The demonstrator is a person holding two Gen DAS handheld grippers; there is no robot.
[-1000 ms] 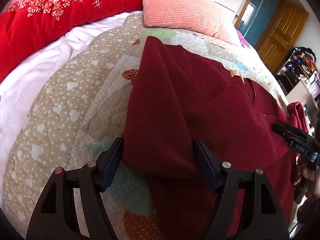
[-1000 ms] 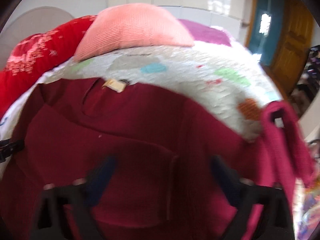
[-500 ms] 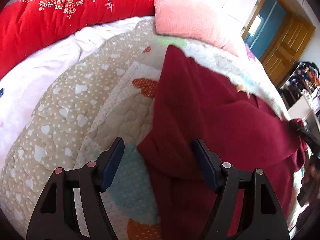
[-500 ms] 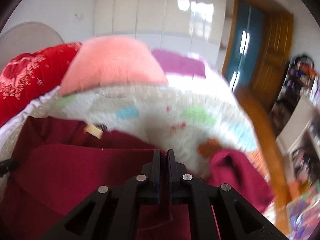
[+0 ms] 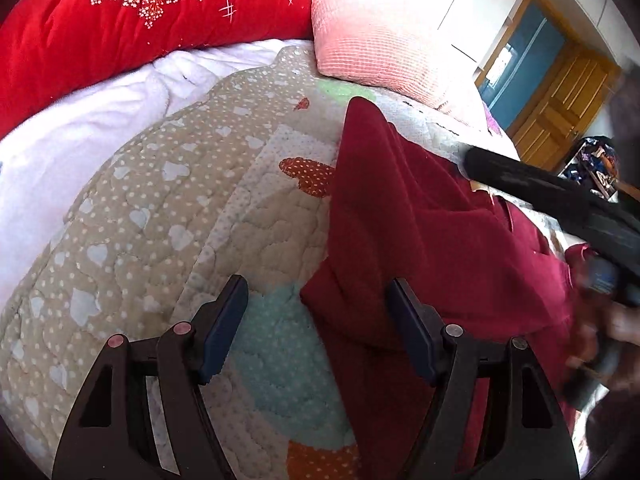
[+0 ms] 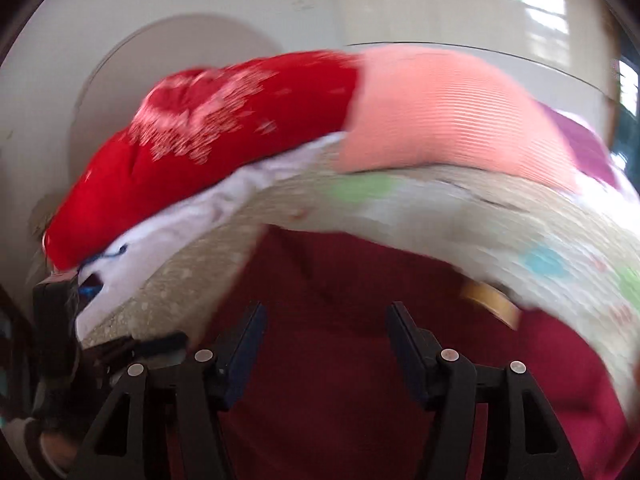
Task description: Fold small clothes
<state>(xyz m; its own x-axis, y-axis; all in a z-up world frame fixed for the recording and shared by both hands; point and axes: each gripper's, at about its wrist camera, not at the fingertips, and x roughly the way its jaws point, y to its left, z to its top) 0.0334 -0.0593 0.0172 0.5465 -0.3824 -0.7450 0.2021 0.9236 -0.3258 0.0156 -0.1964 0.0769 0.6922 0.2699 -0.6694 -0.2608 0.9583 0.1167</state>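
Lying between the left hand-held gripper [image 5: 318, 322] fingers (spread wide): maroon garment [image 5: 420, 232].

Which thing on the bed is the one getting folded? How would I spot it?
Look at the quilt with hearts and dots covering the bed. On its right side lies a dark maroon shirt, one flap folded over. It is plain and darker than the bright red flowered blanket and the pink pillow beyond it.

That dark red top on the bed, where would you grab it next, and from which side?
I would take the dark red top at its folded corner near the open left gripper, coming in low from the quilt side. The corner points outward there, layers stacked, so both fingers could probably close over it.
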